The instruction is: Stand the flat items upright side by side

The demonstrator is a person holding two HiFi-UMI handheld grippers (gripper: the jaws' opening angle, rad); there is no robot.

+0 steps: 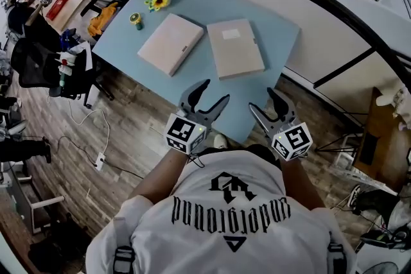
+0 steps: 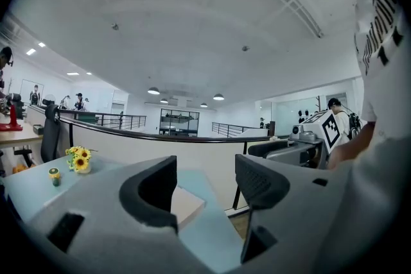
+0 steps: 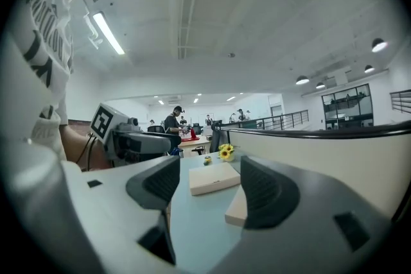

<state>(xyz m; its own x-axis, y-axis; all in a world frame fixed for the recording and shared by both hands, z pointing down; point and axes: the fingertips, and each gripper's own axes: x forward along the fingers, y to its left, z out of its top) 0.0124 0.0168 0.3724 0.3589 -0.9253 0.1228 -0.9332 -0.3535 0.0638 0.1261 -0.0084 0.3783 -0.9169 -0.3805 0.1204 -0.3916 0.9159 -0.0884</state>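
You are holding your left tool (image 1: 212, 92) with its jaws spread wide, and nothing is sitting between them. You are holding your right tool (image 1: 261, 99) the same way, spread and gripping nothing. Both tools are hanging by the near edge of the blue surface (image 1: 276, 29) and are touching none of the things on it.

Both flat things are lying ahead of you, further out on the surface. The left box (image 1: 171, 43) is lying ahead and a bit to the left of your left tool, turned on a slant. The right box (image 1: 235, 47) is lying ahead, about between your 2 tools, with its long side pointing away from you. The 2 boxes are sitting just beside each other, not touching.

I think your left tool is nearer the left box, so you are needing a reach forward first.
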